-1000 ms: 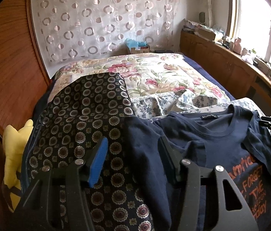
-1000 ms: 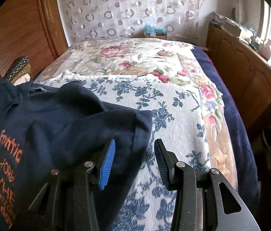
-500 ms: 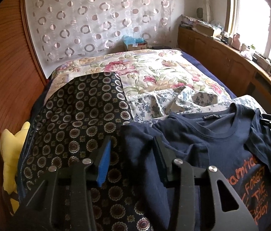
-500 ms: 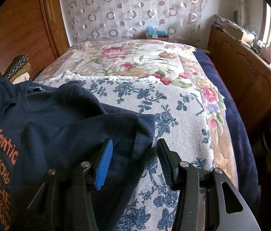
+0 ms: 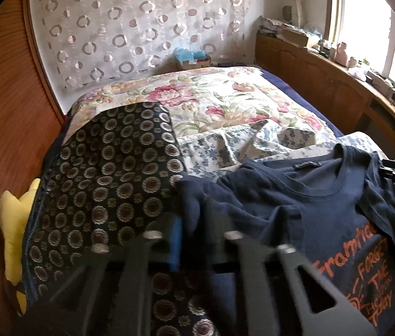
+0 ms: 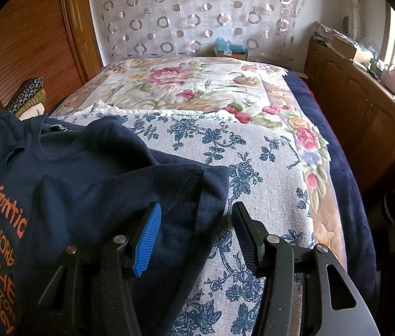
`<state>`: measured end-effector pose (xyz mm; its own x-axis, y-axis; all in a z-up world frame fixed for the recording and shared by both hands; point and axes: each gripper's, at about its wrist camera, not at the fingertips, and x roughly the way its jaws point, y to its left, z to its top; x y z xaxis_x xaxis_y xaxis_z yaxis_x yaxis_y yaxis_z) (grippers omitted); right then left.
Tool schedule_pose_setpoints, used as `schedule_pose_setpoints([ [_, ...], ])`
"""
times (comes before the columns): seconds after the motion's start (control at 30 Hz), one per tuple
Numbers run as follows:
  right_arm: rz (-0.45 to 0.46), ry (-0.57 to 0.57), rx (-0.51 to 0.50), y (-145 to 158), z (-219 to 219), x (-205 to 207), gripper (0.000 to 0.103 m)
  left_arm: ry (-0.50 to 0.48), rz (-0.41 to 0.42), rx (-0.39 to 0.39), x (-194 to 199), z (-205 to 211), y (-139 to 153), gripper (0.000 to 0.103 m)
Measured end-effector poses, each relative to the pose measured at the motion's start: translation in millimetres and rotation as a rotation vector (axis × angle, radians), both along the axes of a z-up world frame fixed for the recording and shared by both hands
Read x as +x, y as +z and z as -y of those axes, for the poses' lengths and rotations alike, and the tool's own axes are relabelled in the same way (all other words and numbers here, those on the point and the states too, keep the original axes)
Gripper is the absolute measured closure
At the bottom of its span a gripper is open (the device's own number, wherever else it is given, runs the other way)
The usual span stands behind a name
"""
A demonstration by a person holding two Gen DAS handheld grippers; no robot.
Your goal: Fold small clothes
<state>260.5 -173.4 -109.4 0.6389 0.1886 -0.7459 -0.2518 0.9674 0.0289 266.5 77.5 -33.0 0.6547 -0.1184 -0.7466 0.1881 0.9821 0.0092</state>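
Left gripper (image 5: 190, 238), blurred in its own view: jaws have just been closing and now pinch the sleeve edge of the navy T-shirt (image 5: 318, 212), as far as the blur lets me tell. Right gripper (image 6: 194, 235): jaws spread and have just been opening wider, straddling the other sleeve's hem, pads not pressing on it.

One T-shirt, lying face up on the blue-flowered sheet (image 6: 253, 173) at the near end of the bed, orange print showing, collar pointing away. Soft, light, limp knit; it'll drape and bunch, not slip much. Best hold is probably at sleeve hems or shoulder seams, both sides together, so it lifts flat.

Left of it, one dark medallion-patterned cloth (image 5: 107, 184), and beyond that one yellow plush (image 5: 15, 224) against the wood panel. Farther out, one rose-print blanket (image 6: 197, 84). At the far wall, one circle-patterned curtain (image 6: 197, 14).
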Motion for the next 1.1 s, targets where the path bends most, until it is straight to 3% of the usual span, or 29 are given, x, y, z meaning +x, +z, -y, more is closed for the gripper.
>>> schedule_pose_setpoints([
  [0.37,0.001,0.013,-0.009,-1,-4,4,0.049,-0.050,0.088,-0.070,-37,16,27,0.098],
  [0.47,-0.002,0.035,-0.008,-1,-7,4,0.059,-0.057,0.121,-0.073,-48,16,37,0.098],
  [0.63,-0.016,0.090,-0.009,1,-8,4,0.094,-0.054,0.151,-0.087,-63,8,46,0.098],
  [0.67,-0.012,0.092,-0.019,2,-9,3,0.095,-0.053,0.159,-0.090,-68,6,48,0.098],
  [0.83,0.088,0.092,0.031,29,-2,-18,0.097,-0.049,0.189,-0.105,-89,5,54,0.098],
  [1.1,0.274,0.098,0.089,82,13,-86,0.098,-0.040,0.250,-0.128,-137,-2,63,0.098],
])
